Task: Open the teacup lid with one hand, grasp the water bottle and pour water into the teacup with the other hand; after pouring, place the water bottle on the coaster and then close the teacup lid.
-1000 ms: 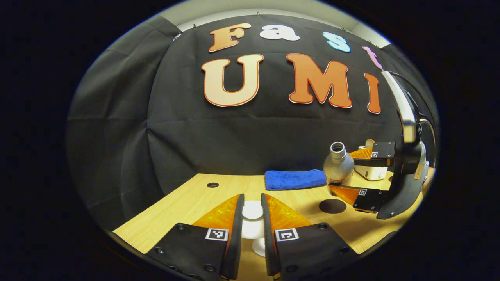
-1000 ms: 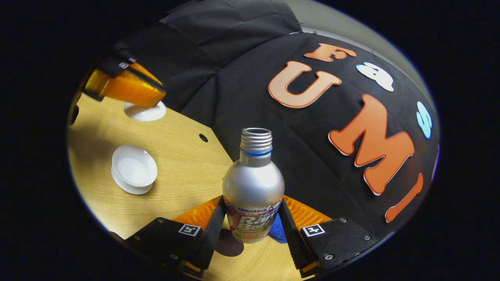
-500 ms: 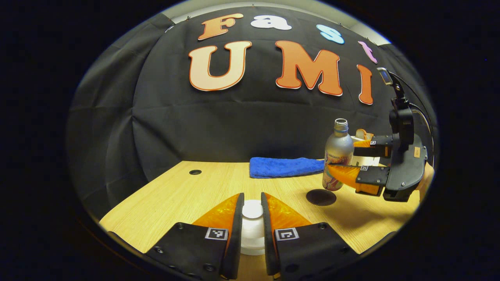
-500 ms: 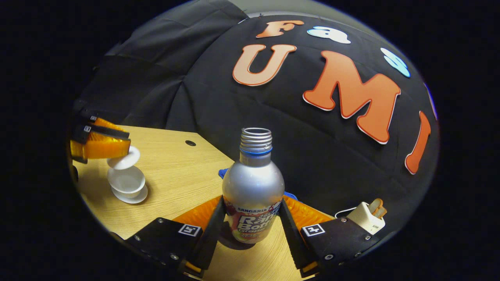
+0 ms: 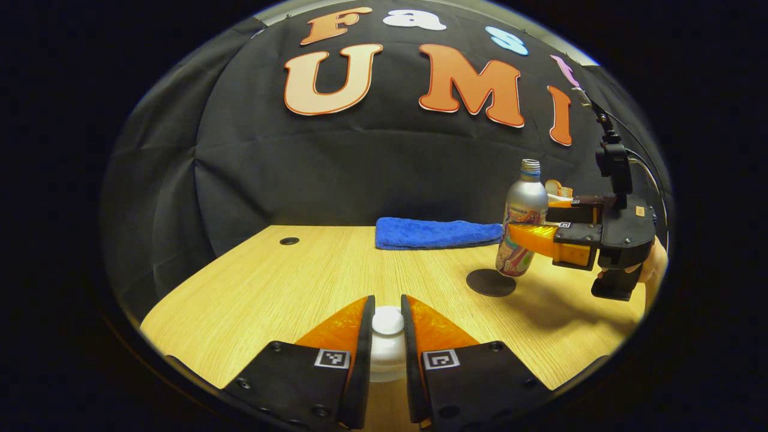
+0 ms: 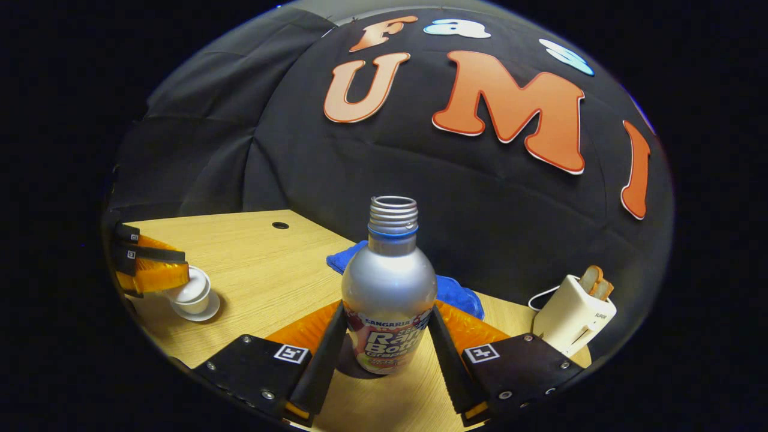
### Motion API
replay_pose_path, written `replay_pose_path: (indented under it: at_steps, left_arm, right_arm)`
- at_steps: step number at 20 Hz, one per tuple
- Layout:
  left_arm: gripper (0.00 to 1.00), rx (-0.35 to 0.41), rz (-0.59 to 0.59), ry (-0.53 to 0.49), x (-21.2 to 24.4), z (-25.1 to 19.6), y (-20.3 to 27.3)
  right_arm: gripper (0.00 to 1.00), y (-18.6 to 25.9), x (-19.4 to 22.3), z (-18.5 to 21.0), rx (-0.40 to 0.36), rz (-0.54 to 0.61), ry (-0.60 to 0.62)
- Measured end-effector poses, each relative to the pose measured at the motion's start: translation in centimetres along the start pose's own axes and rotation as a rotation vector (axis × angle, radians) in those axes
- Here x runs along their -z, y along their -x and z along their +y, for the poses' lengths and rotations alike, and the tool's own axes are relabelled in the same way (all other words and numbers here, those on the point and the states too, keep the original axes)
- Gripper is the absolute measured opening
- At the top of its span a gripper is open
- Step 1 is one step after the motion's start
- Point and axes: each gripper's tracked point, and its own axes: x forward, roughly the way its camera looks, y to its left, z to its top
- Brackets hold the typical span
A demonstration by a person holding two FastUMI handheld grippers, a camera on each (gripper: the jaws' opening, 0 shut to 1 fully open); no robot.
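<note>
Each gripper (image 5: 387, 354) has a black body with small round screws and a square black-and-white marker on each side; the far right gripper (image 5: 543, 225) trails a thin cable (partly hidden).

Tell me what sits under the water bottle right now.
The dark round coaster lies on the wooden table under the water bottle. Whether the base touches it cannot be told; the right gripper grips the bottle.

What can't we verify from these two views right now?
- Water level in the teacup: right gripper view, left gripper and lid cover the mouth.
- Lid seated or not: left gripper view, fingers hide the rim.
- Water bottle base touching the coaster: right gripper view, bottle hides the coaster; left gripper view, too small.
- Bottle contents: opaque.
</note>
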Motion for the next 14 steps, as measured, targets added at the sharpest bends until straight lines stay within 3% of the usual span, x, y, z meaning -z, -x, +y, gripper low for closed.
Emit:
replay_pose_path:
  at_steps: [8,14]
  left_arm:
    - [0.37,-0.015,0.009,-0.005,0.0,0.4,0.1]
    - [0.37,-0.019,0.004,-0.008,-0.2,0.3,0.1]
  right_arm:
    - [0.79,-1.7,0.9,-0.3,-0.032,0.018,-0.093]
    - [0.79,-2.9,1.1,0.3,-0.045,0.016,-0.141]
